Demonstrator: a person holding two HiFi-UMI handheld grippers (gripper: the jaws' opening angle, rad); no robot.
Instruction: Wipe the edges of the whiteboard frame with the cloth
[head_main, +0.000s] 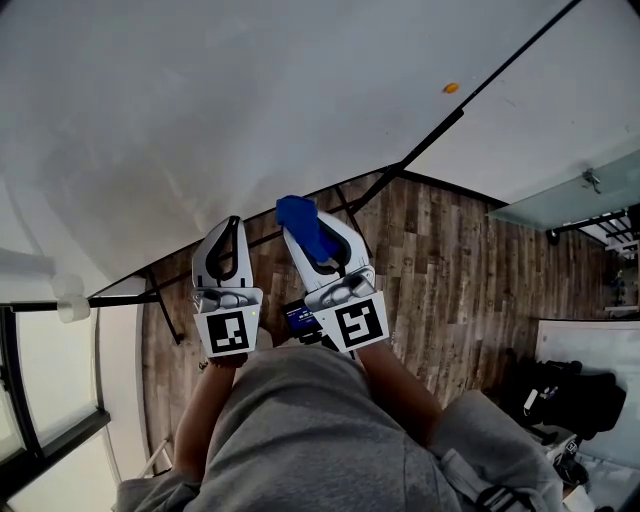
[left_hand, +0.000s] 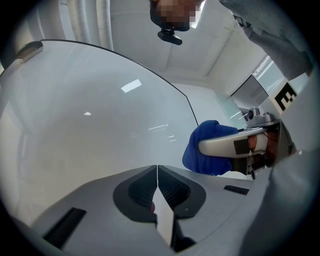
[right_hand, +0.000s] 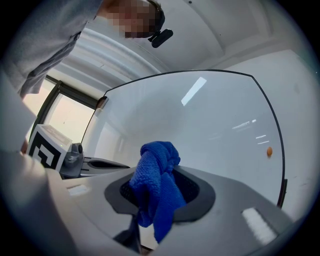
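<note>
Blue cloth (head_main: 297, 213) is sitting bunched at the tip of the right gripper (head_main: 322, 236) in the head view, just below the dark frame (head_main: 430, 140) of the whiteboard (head_main: 200, 110). Whether it is touching the frame is hard to tell from above. The left gripper (head_main: 234, 228) is hanging just beside the right one over the wooden floor (head_main: 440, 270), and the person's grey top (head_main: 300, 430) is cutting off both arms.

In the left gripper view, the jaws are lying pressed together, empty, facing the white board with its dark edge arcing across. The cloth is showing at the right, half covered by the right gripper's pale jaw.

In the right gripper view, the jaws are pinching the cloth, which is hiding the gap between them. A small orange spot (right_hand: 269, 151) is showing on the board, too small to identify.
</note>
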